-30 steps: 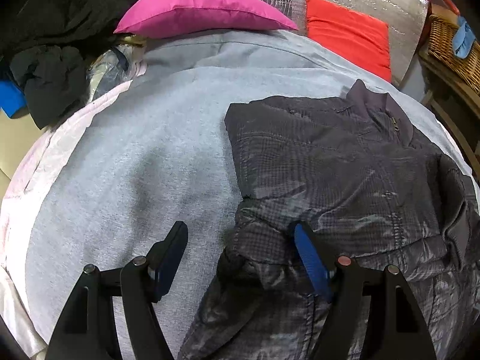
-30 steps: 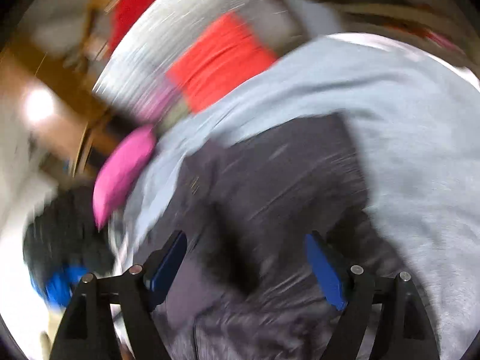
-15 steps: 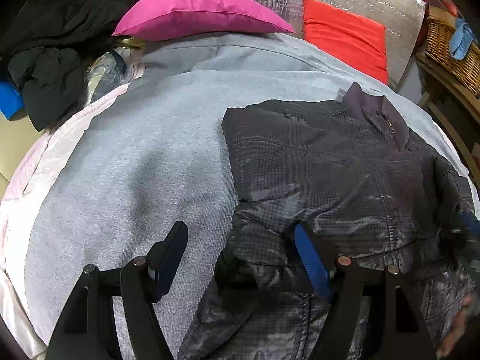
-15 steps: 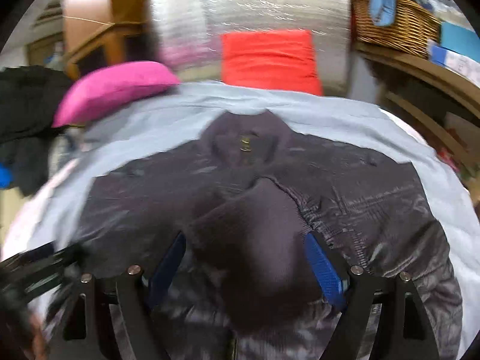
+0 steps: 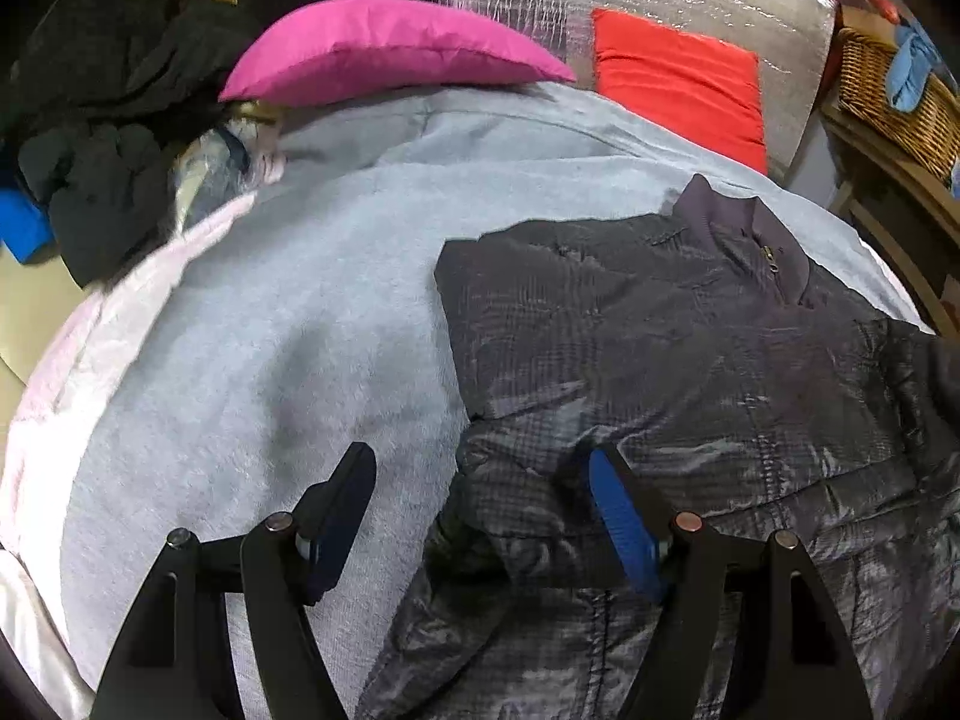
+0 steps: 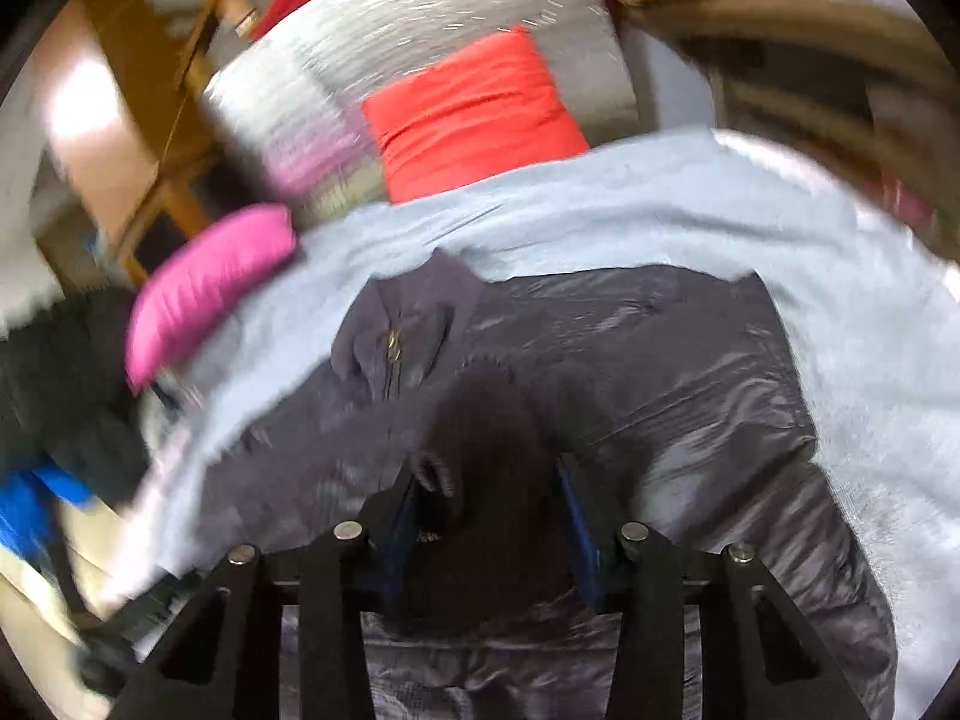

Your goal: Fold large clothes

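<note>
On the grey blanket (image 5: 270, 330), dark jacket (image 5: 690, 360), left tongs (image 5: 480, 498) spread wide, empty, right tongs (image 6: 489, 504) clamping its cuff (image 6: 486, 420), blue cloth (image 5: 909, 69) in wicker basket (image 5: 888, 102).

Bed (image 5: 252, 360) left half: bare grey cover, open passage. Right half under jacket (image 5: 690, 372). Far edge blocked by pink pillow (image 5: 384, 48), red cushion (image 5: 678, 78); far-left corner by dark clothes (image 5: 102, 192).

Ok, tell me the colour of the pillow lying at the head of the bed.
Magenta pink pillow; clearest in the left wrist view.
</note>
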`<state>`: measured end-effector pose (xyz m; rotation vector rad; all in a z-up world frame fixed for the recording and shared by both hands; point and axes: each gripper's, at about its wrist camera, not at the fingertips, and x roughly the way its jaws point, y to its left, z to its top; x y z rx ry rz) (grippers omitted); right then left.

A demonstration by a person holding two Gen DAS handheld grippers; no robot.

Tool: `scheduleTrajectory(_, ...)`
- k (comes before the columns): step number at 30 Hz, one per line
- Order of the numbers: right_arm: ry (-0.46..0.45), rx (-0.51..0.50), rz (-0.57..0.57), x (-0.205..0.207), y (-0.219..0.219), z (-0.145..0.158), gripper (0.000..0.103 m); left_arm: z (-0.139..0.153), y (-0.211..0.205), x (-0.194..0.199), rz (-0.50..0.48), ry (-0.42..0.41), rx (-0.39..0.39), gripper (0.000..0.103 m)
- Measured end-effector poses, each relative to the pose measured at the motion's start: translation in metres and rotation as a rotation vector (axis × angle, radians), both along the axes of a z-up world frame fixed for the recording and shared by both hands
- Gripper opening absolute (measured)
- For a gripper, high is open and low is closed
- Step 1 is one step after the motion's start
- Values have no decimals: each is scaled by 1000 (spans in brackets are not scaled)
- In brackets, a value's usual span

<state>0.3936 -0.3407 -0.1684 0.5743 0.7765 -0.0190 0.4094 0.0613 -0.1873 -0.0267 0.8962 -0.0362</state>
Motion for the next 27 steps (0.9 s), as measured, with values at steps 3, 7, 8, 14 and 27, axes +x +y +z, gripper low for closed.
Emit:
scheduleTrajectory(3, 44, 235, -51, 5, -53, -21, 72, 0, 1, 2, 1, 2, -19, 75)
scheduleTrajectory(7, 27, 535, -42, 10, -92, -56, 75, -2, 0, 6, 12, 10, -21, 75)
scheduleTrajectory(8, 13, 565, -41, 10, -95, -61, 75, -3, 1, 8, 14, 11, -27, 75)
scheduleTrajectory(14, -24, 537, -7, 18, -86, -61, 79, -3, 0, 11, 10, -11, -33, 75)
scheduleTrajectory(27, -126, 207, -60, -2, -74, -21, 16, -3, -24, 9, -37, -28, 77, 74)
